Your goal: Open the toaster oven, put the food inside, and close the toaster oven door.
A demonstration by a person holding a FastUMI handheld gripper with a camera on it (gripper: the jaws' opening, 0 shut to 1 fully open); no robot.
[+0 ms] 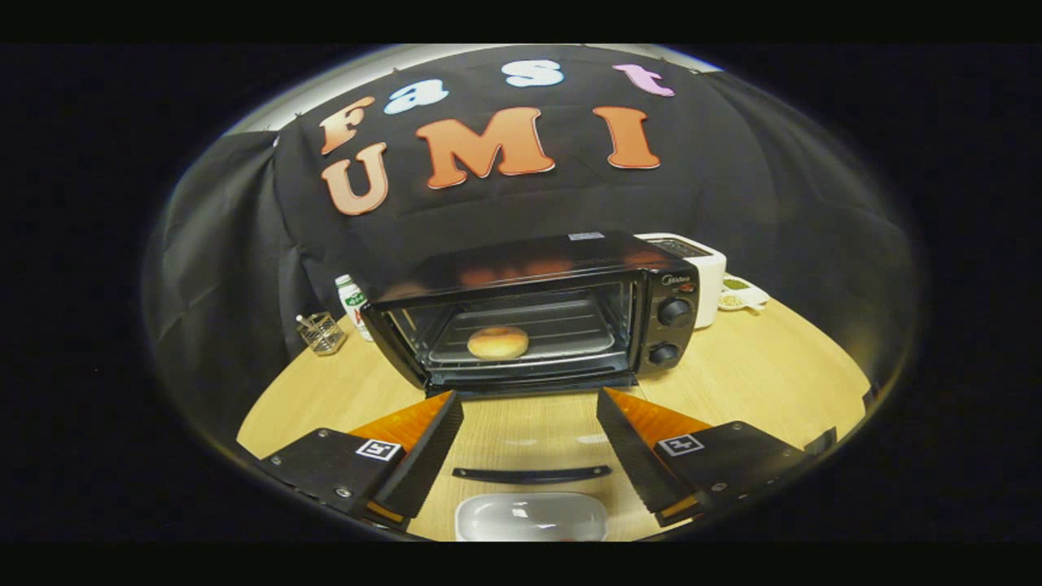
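The toaster oven (pixel 537 313) stands on the wooden counter (pixel 757 374) with its door (pixel 531 443) dropped fully open toward the camera. The glass of the door is so clear that the counter's grain reads straight through it, and only its dark curved handle (pixel 531 474) and a few pale reflections mark it out. Inside the toaster oven, a round golden bun (pixel 497 342) sits on the wire rack (pixel 562 325), left of the rack's middle. The cavity's back wall is dim and hard to read.

The hand-held gripper (pixel 529 415) is spread wide and holds nothing; its fingers flank the lowered door just in front of the toaster oven's mouth, apart from the bun.

In front of the toaster oven, past the door handle, lies a pale tray (pixel 531 517), cut off at its near side, possibly with something red at its rim. Behind the toaster oven's right side a white appliance (pixel 707 277) is mostly hidden, and a small white dish (pixel 742 293) lies beyond it. To the toaster oven's left stand a white bottle (pixel 352 303), partly covered by the oven's corner, and a small wire holder (pixel 321 332).
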